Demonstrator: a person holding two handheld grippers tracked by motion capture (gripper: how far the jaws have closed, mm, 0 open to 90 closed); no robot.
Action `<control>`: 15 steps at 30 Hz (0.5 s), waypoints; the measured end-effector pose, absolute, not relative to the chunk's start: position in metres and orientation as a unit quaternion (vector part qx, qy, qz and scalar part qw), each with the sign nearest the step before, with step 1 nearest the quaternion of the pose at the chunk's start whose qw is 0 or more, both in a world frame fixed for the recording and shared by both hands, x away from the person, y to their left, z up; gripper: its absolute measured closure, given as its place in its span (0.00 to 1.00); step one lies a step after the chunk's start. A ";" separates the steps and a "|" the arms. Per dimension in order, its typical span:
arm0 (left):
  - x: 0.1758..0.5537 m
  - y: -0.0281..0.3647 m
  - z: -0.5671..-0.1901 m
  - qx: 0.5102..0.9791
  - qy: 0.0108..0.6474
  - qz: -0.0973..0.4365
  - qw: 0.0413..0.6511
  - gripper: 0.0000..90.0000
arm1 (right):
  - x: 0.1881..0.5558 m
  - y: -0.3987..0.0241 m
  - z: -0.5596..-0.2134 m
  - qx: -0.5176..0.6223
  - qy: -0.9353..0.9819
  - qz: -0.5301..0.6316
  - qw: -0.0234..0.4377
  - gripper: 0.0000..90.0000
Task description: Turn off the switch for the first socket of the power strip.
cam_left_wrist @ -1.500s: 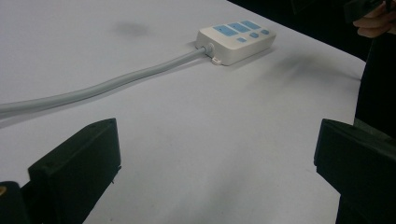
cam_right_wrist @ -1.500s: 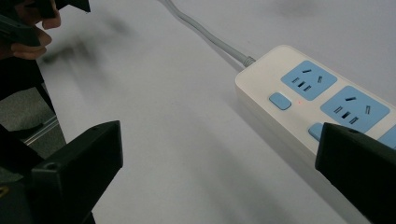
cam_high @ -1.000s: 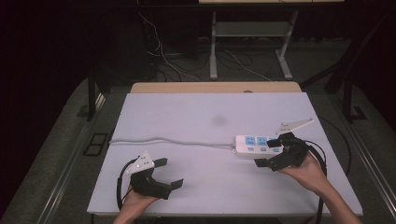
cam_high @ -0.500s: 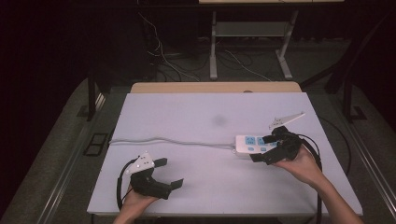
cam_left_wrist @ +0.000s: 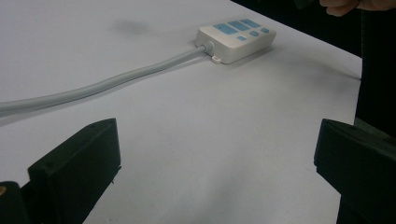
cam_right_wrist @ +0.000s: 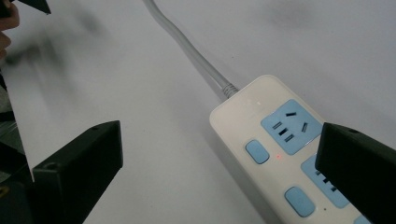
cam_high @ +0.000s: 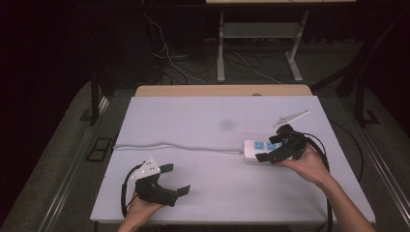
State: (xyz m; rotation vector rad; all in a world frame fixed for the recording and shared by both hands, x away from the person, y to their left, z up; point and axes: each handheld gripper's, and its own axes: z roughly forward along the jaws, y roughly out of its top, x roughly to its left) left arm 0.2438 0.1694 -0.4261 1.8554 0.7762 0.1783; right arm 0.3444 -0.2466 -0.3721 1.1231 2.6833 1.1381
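The right gripper (cam_high: 273, 147) hovered directly over the right end of a white power strip (cam_high: 256, 151) lying on the white bench (cam_high: 217, 121), its jaws spread wide with nothing between them but the strip below. In the right gripper view the strip (cam_right_wrist: 280, 154) sat between and beneath the two black jaws, nearer the right-hand one, showing blue sockets, blue buttons and a small red light; its grey cord (cam_right_wrist: 187, 51) ran away ahead of the gripper. The left gripper (cam_high: 176, 180) rested low near the bench's near edge, well apart from the strip, held in the person's left hand (cam_high: 142, 208), jaws also wide and empty. From the left gripper view the strip (cam_left_wrist: 236, 39) lay far ahead and slightly right of the jaws, with the cord (cam_left_wrist: 107, 86) trailing back toward the left jaw's side. Beyond the right gripper, a small pale clip-like object (cam_high: 291, 117) lay on the bench; what it was could not be told.
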 end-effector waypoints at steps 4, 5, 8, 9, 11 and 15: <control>0.244 0.169 -0.426 0.778 0.325 0.075 0.532 0.00 | 0.352 -0.245 -0.373 0.360 0.859 0.364 0.006 0.06; 0.244 0.170 -0.426 0.778 0.325 0.075 0.532 0.00 | 0.353 -0.245 -0.373 0.363 0.858 0.363 0.006 0.07; 0.244 0.170 -0.426 0.777 0.325 0.075 0.533 0.00 | 0.355 -0.246 -0.375 0.361 0.860 0.361 0.005 0.17; 0.244 0.170 -0.426 0.777 0.325 0.076 0.533 0.00 | 0.357 -0.247 -0.376 0.365 0.860 0.356 0.008 0.19; 0.244 0.170 -0.426 0.778 0.325 0.076 0.533 0.00 | 0.359 -0.248 -0.377 0.365 0.861 0.354 0.005 0.28; 0.244 0.170 -0.426 0.778 0.324 0.076 0.533 0.00 | 0.363 -0.250 -0.380 0.363 0.864 0.349 0.002 0.40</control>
